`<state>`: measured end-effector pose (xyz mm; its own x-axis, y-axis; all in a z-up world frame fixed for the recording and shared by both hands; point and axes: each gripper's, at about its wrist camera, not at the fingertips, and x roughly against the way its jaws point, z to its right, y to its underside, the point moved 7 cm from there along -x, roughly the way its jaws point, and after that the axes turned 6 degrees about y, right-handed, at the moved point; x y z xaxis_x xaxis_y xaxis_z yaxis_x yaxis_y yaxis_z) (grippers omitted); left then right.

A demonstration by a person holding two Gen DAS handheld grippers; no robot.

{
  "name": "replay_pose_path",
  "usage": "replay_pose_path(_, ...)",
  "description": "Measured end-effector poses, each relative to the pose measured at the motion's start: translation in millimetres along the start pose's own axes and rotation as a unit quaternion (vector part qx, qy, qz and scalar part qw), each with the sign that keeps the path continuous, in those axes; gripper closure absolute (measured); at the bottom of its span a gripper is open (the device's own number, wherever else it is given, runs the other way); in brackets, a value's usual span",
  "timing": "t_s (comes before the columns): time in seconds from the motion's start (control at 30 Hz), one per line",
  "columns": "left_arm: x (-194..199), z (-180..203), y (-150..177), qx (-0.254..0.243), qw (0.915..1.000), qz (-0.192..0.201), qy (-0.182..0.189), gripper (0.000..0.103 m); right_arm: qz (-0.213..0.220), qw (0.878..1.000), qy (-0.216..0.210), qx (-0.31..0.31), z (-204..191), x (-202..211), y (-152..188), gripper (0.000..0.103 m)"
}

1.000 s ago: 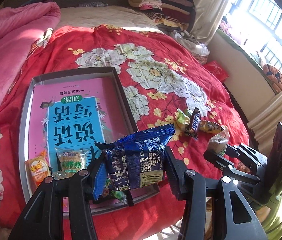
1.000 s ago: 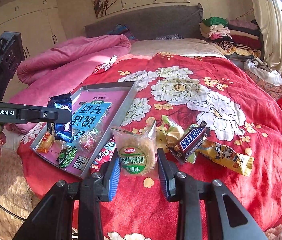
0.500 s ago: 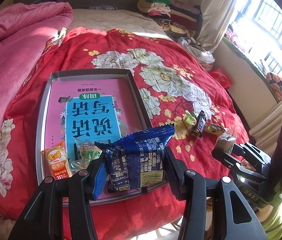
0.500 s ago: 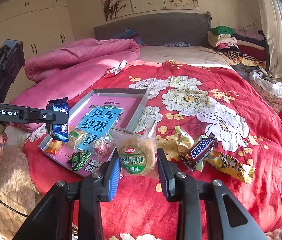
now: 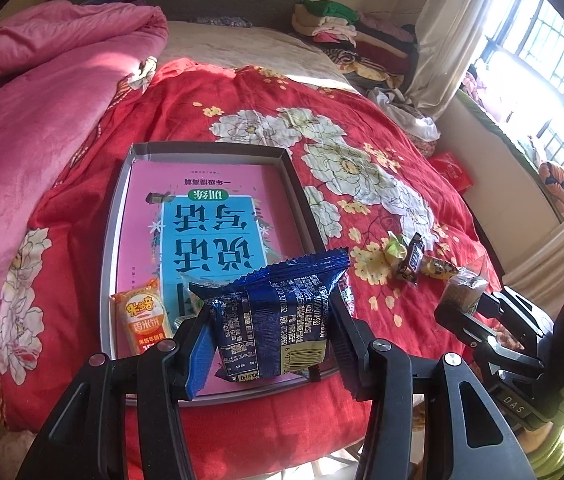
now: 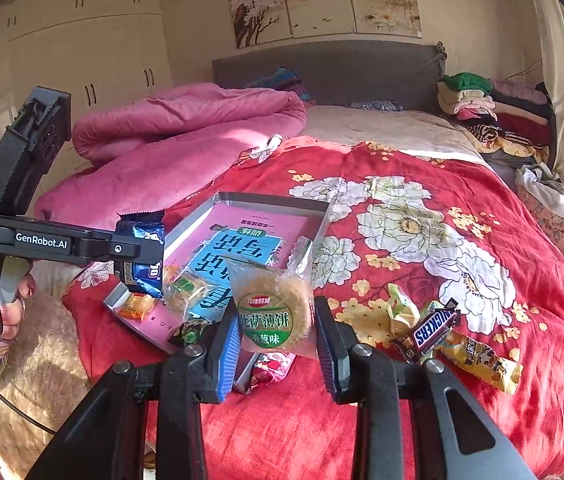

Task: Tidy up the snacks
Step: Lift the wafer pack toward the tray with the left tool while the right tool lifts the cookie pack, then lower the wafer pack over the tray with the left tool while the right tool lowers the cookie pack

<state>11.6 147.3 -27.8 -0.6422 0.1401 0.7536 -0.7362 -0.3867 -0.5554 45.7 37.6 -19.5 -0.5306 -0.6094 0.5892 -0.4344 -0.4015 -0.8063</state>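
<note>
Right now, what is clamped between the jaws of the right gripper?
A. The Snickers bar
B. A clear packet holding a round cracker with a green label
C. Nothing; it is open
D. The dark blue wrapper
B: in the right wrist view the right gripper is shut on the clear cracker packet, while the Snickers bar lies on the red bedspread and the left gripper holds the dark blue wrapper.

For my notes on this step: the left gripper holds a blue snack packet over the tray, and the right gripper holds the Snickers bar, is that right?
Not quite. The left gripper does hold the blue snack packet over the tray, but the right gripper holds a clear-wrapped round cracker with a green label. The right wrist view shows the Snickers bar lying on the red quilt.
</note>
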Motion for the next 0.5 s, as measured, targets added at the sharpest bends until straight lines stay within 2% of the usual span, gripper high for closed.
replay_pose_path(0.23, 2.4, -25.9, 2.3, 0.023, 0.9996, 0.003, -0.015, 0.05, -0.006, 1.0, -0.014, 0.013, -17.1, -8.3, -2.8, 0.068)
replay_pose_path(0.5, -9.3, -49.7, 15.3, 0.043, 0.9987, -0.012, -0.025, 0.05, -0.029, 0.999, -0.027, 0.028, -34.0, -28.8, 2.1, 0.068)
